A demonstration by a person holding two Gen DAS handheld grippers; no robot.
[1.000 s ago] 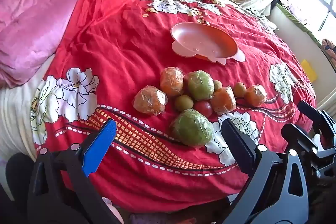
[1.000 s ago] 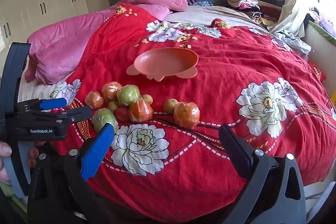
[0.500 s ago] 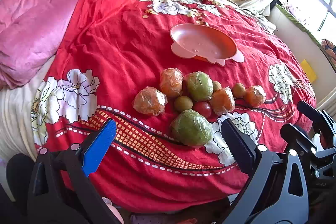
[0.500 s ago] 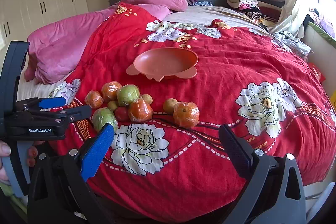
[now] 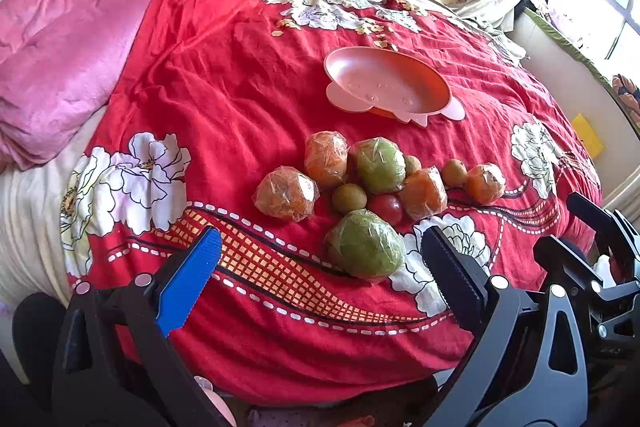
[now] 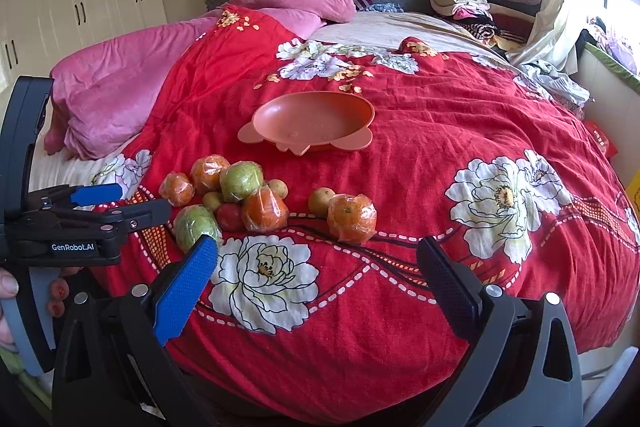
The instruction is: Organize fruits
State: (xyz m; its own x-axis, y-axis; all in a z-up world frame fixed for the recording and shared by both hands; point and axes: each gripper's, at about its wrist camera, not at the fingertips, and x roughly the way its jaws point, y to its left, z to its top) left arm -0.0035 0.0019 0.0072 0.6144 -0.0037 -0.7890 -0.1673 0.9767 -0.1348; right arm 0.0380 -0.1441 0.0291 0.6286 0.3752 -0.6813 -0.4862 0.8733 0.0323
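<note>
Red bedspread (image 6: 460,131) holds wrapped fruit (image 5: 364,245) beside an empty pink bowl (image 6: 312,115) (nothing gripped); left gripper (image 5: 320,259) and right gripper (image 6: 318,259) hover, jaws spread wide.

A red bedspread (image 6: 420,131) with white flowers carries a salmon-pink plate (image 6: 312,119) and orange, green fruits (image 5: 360,183).

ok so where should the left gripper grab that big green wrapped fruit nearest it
Grip the big green fruit across its widest middle, coming from the near bed edge. The open left gripper already faces it; the near side and the flanks look clear, while the tomato crowds its far side.
</note>
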